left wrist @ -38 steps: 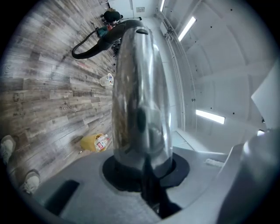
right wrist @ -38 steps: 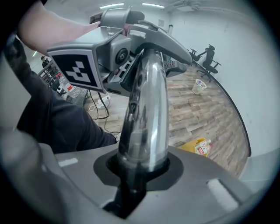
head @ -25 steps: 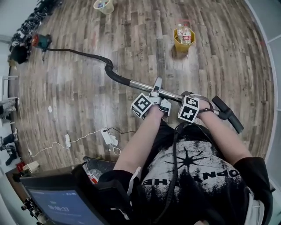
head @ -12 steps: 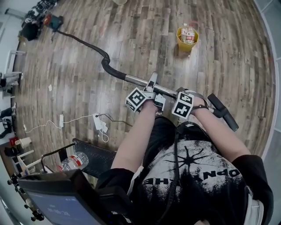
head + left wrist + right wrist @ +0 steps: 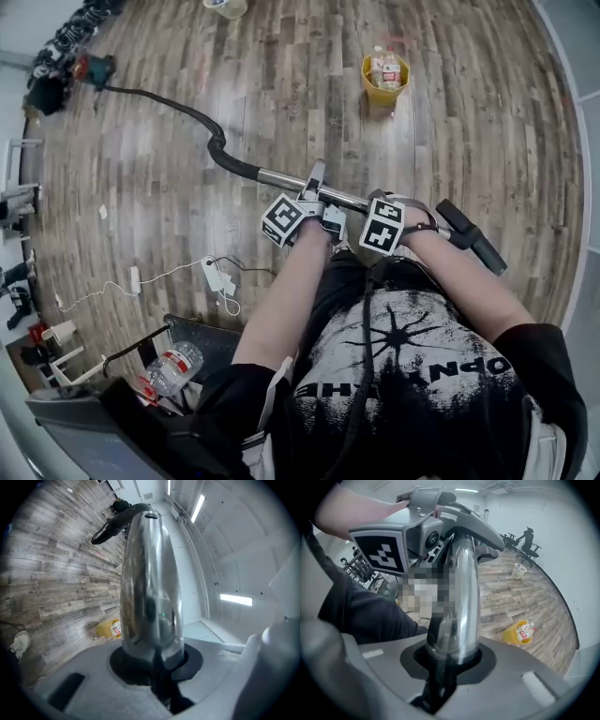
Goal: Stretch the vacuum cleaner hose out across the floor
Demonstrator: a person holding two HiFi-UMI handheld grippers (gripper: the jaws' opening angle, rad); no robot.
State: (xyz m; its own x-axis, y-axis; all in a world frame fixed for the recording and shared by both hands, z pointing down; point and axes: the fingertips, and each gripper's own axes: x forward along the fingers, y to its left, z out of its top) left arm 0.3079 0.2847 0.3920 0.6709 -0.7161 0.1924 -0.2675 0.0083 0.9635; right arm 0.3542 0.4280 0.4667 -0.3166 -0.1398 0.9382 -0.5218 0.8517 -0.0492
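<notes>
The vacuum cleaner body [image 5: 86, 69] sits far off at the upper left. Its black hose [image 5: 178, 111] runs across the wood floor, kinks at a bend [image 5: 217, 142] and joins a chrome wand [image 5: 286, 179]. The wand ends in a black handle piece [image 5: 473, 240] at the right. My left gripper [image 5: 316, 185] is shut on the wand near its middle, and the chrome tube [image 5: 150, 588] fills the left gripper view. My right gripper [image 5: 392, 203] is shut on the same wand further right. The right gripper view shows the tube [image 5: 459, 616] rising to the left gripper's marker cube [image 5: 380, 550].
A yellow bucket [image 5: 367, 91] holding bottles stands ahead on the floor. A power strip with a white cable [image 5: 214, 276] lies at the left. A plastic bottle [image 5: 173, 364] rests on a dark frame at the lower left. Office chairs [image 5: 526, 538] stand by the far wall.
Both grippers and the wand have shifted a little to the left in the head view, with the hose bend following. Neither grip has changed.
</notes>
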